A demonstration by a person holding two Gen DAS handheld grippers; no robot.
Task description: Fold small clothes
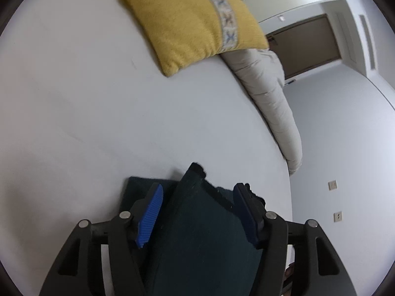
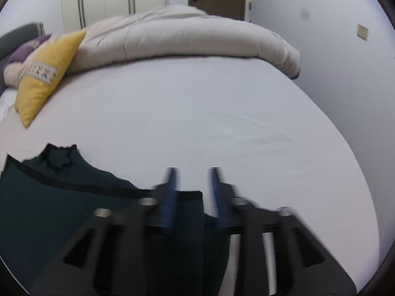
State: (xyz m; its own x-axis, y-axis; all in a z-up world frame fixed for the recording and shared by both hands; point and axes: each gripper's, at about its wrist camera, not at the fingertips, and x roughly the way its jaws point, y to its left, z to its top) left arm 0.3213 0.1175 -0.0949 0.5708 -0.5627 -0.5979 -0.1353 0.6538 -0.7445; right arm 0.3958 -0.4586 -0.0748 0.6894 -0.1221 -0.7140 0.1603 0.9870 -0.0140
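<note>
A: The left gripper (image 1: 197, 212) has its two blue-padded fingers (image 1: 150, 217) spread wide apart, and a bunched ridge of the dark garment (image 1: 197, 234) rises between them. Neither pad seems to press into the cloth, though on the far side I cannot tell for sure.

B: And the right gripper (image 2: 193, 187)?

A: It is blurred in its own camera. Its fingers stand a moderate gap apart, with white sheet showing between the tips. A strip of the dark garment (image 2: 74, 197) with a black hem runs under the inner finger and ends between the two. Whether that finger touches the cloth, I cannot tell.

B: Where is the garment lying?

A: On the white bed sheet (image 1: 86, 111), at the near edge of the bed. From the right wrist it spreads away to the left, with a ragged dark edge raised at its far end. From the left wrist part of it lies flat on the sheet under the raised fold.

B: What else is on the bed?

A: A yellow cushion (image 1: 185, 17) with a patterned band sits farther up the sheet, well apart from the garment. A beige duvet (image 2: 185, 34) is heaped along the far side, touching the cushion. Behind them are a brown door (image 1: 306, 44) and pale walls.
</note>
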